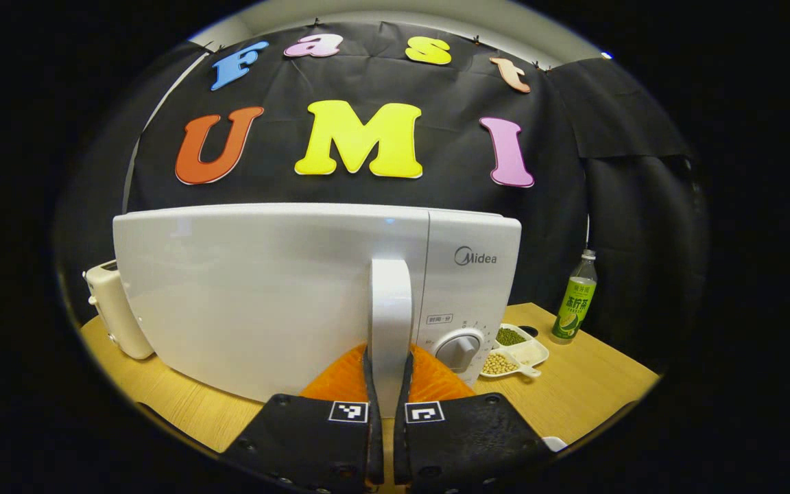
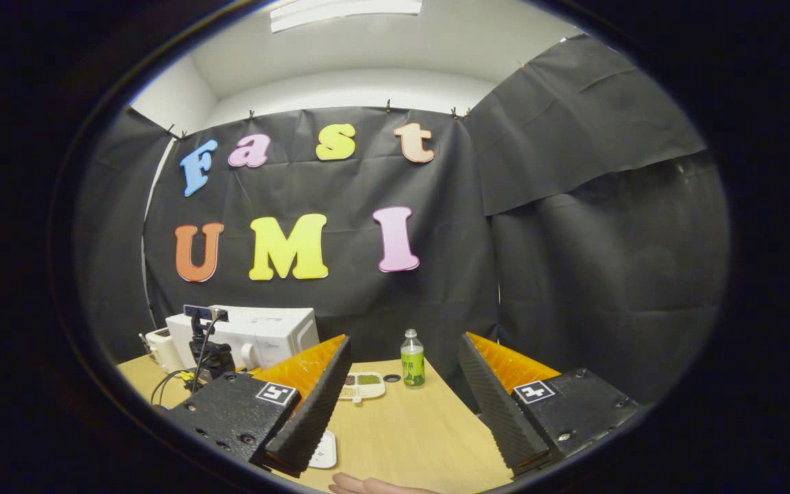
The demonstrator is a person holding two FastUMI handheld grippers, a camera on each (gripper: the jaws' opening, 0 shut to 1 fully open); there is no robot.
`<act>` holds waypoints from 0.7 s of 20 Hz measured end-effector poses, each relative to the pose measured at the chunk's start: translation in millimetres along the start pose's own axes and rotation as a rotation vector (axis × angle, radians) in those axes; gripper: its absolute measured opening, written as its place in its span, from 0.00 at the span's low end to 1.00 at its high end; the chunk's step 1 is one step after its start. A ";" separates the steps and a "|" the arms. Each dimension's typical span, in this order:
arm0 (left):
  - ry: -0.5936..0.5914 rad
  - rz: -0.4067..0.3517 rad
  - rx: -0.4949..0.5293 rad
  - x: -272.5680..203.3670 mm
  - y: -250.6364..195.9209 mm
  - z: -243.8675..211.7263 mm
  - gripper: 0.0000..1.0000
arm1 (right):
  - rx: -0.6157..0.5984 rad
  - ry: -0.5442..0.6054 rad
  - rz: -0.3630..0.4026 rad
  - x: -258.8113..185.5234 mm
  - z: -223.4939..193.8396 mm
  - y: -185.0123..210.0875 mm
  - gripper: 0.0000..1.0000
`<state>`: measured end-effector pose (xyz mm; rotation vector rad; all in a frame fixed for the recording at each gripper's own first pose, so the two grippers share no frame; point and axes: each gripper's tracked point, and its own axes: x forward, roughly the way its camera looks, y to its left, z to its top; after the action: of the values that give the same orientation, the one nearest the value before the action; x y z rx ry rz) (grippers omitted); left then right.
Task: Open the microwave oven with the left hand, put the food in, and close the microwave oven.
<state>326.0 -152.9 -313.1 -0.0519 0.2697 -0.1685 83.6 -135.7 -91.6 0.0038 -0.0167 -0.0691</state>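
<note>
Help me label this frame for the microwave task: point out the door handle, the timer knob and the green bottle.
door handle [image 1: 391,302], left gripper view, on the handle's upright bar above the jaws.
timer knob [image 1: 460,350], left gripper view, on the knob's raised grip.
green bottle [image 2: 412,367], right gripper view, on the bottle's label.

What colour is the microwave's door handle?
White, like the door; the left gripper view shows the handle best.

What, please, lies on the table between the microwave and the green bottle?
A divided white dish of beans sits between the microwave and the green bottle, seen in the left gripper view.
</note>
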 end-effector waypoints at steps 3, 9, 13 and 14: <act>0.002 0.001 -0.006 -0.8 -0.8 0.1 0.05 | 0.012 0.013 -0.003 0.7 -5.6 -2.0 1.00; 0.003 0.017 -0.013 -16.7 -0.3 -3.0 0.05 | 0.001 0.025 -0.003 5.4 -16.6 -3.3 1.00; 0.004 -0.038 -0.037 -57.8 3.6 -10.0 0.05 | 0.002 0.068 0.010 4.2 -31.7 0.9 1.00; 0.011 -0.045 -0.023 -69.3 6.5 -11.8 0.05 | 0.005 0.079 0.012 3.6 -35.4 2.1 1.00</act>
<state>258.0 -134.9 -306.9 -0.0803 0.2816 -0.2107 87.9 -133.7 -127.0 0.0116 0.0624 -0.0573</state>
